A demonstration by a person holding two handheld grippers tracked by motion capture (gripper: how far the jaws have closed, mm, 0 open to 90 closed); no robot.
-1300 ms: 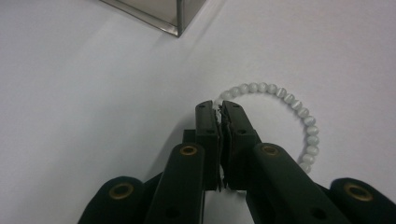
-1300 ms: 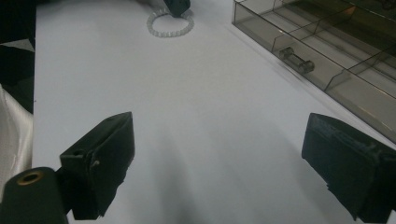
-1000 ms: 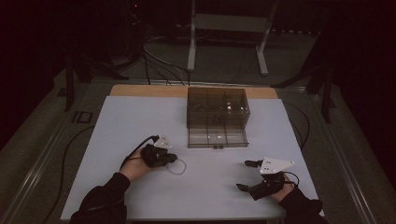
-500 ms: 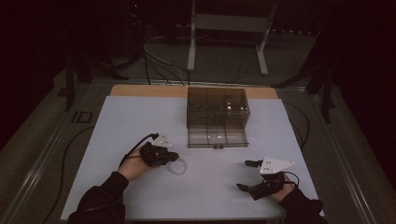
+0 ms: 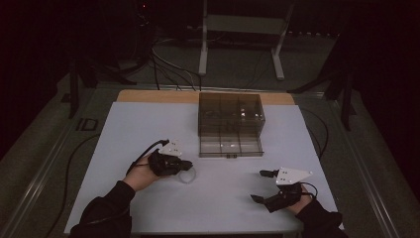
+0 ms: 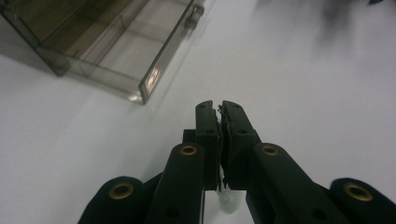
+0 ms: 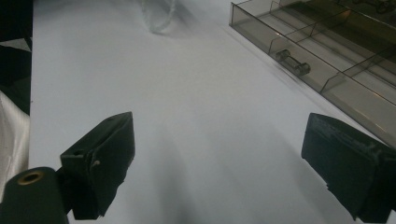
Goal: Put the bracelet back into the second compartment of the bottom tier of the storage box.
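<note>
A smoky see-through drawer box (image 5: 230, 113) stands at the table's far middle, its bottom drawer (image 5: 230, 146) pulled out toward me. My left gripper (image 5: 189, 166) hovers just left of that drawer, jaws pressed together (image 6: 219, 105). A thin clear plastic piece (image 5: 187, 175) hangs under them, and a pale bit of it (image 6: 227, 201) shows beneath the jaws. My right gripper (image 5: 257, 186) rests low near the front right of the table, open (image 7: 219, 163) with nothing between its pads. It faces the drawer's divided compartments (image 7: 327, 51) and small handle (image 7: 292, 63).
The white tabletop (image 5: 148, 124) ends in a wooden strip (image 5: 148, 95) at the back. Cables (image 5: 74, 163) run over the floor at the left, and a metal stand (image 5: 237, 29) rises behind the table. From the left gripper, the open drawer (image 6: 126, 51) lies ahead to the left.
My left gripper has lifted slightly with the clear piece under it. The right gripper has stayed where it was.
</note>
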